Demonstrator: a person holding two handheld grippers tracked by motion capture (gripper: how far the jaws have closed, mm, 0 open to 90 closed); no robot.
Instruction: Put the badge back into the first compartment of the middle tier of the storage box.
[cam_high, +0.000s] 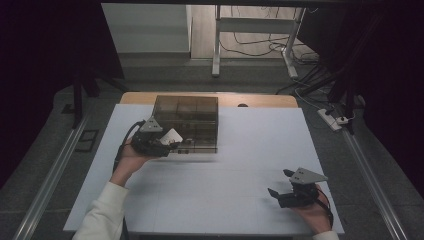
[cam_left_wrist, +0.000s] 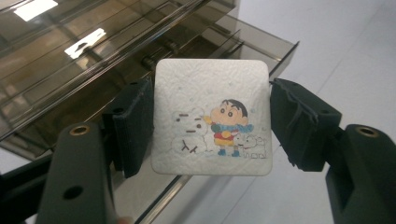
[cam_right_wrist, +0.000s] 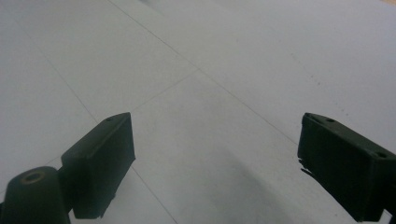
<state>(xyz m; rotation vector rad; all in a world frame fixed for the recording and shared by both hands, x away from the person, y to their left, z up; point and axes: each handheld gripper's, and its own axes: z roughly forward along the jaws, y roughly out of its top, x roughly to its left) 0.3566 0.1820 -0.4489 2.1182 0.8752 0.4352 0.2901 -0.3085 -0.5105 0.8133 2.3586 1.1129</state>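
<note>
A white worktop (cam_high: 210, 200) stretches under the high camera, and on its far half, toward eleven o'clock from the middle, stands a smoke-tinted transparent drawer cabinet (cam_high: 192, 112) with one drawer (cam_left_wrist: 261, 44) pulled out on the near side. At about nine o'clock, a person's white-sleeved left arm brings the left hand-held gripper (cam_high: 167, 145) up against the front of that cabinet; its jaws are clamped on the two side edges of a small square white coaster (cam_left_wrist: 212, 123), which is held upright between the pads just in front of the open drawer and clear of the worktop. The coaster, rounded at the corners and textured like pressed paper, carries a cartoon of a child in a red coat beside a snowman and a little white dog. Well apart, at about five o'clock near the front edge, the right hand-held gripper (cam_high: 282, 187) hangs low over bare worktop with its jaws spread wide and nothing between them.
</note>
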